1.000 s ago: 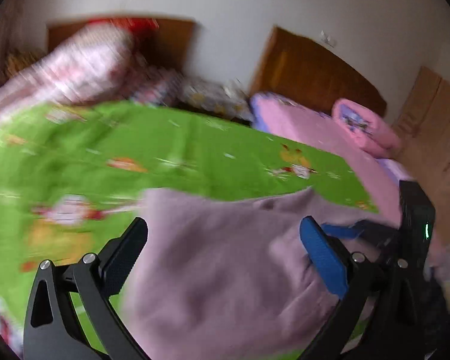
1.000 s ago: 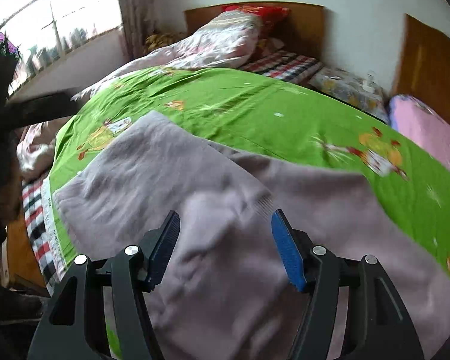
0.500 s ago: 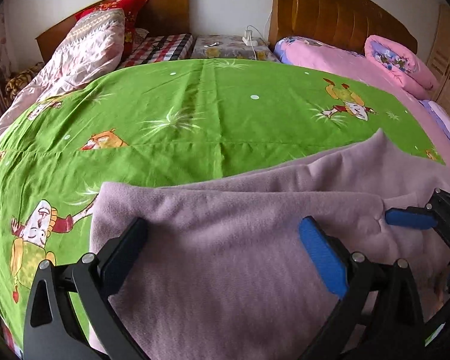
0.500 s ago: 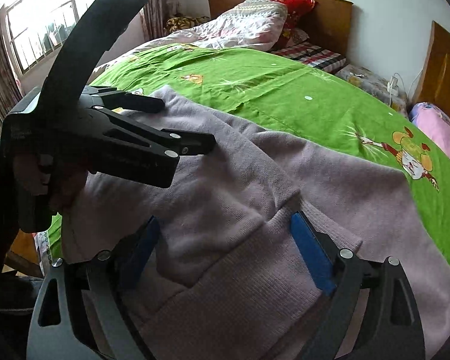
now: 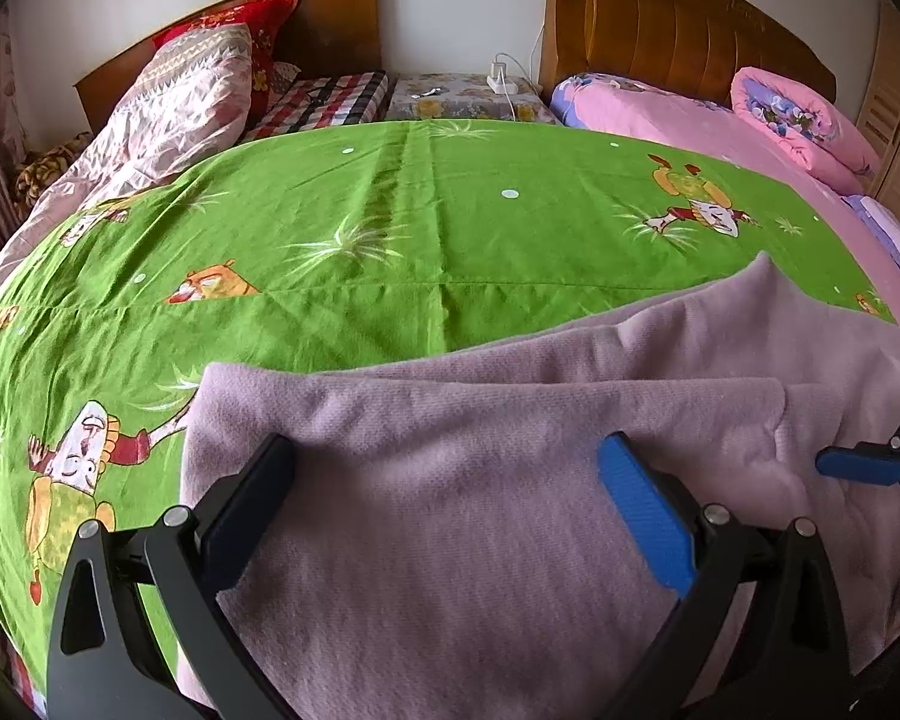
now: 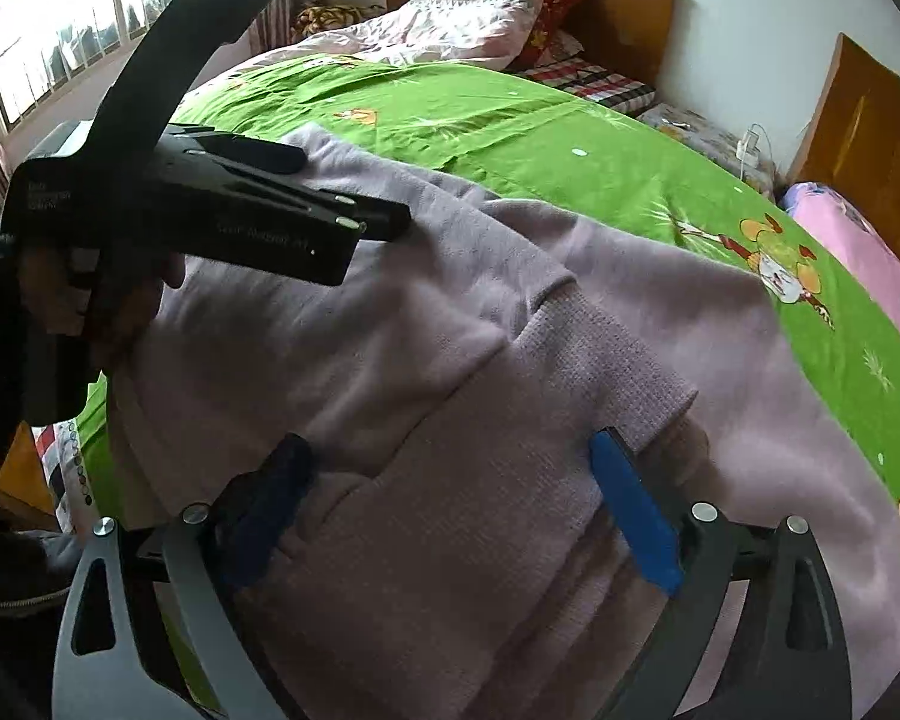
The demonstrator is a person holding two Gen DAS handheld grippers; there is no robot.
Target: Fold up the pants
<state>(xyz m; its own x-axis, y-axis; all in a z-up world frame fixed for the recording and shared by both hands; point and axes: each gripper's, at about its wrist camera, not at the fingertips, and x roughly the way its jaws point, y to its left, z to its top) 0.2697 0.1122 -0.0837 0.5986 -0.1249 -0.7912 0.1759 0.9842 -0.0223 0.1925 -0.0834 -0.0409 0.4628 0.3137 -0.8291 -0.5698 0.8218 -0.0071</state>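
Pants [image 5: 510,528], a pale mauve knit pair, now lie doubled over on the green bedspread [image 5: 390,240] at the near edge of the bed, where a second ago the cloth was still blurred and in transit under both tools. The ribbed band [image 6: 606,360] rests on top of the lower layer, slightly askew.

Right gripper [image 6: 450,510]: its jaws are opening, wider than in the earlier views; fabric lies beneath and between the fingers, but the pads do not press on it. Judgement: the fold has just been laid and released.

Left gripper [image 5: 450,510]: jaws stand wide apart over the folded cloth, with nothing pinched. Compared with a second ago it has come down and settled low above the garment. In the right wrist view its black body is seen in the person's hand [image 6: 120,300] at the far-left corner of the cloth.

Judgement: one fold is complete; edges are not fully squared, so smoothing or a further fold likely remains.

Surface: the bedspread is creased and soft, with cartoon prints, and offers little resistance to sliding.

Room: wooden headboard [image 5: 342,18], pink quilt [image 5: 180,114] and red pillow [image 5: 264,18] beyond; a second bed with pink bedding [image 5: 720,126] to the right; window [image 6: 48,54] at left in the right wrist view.
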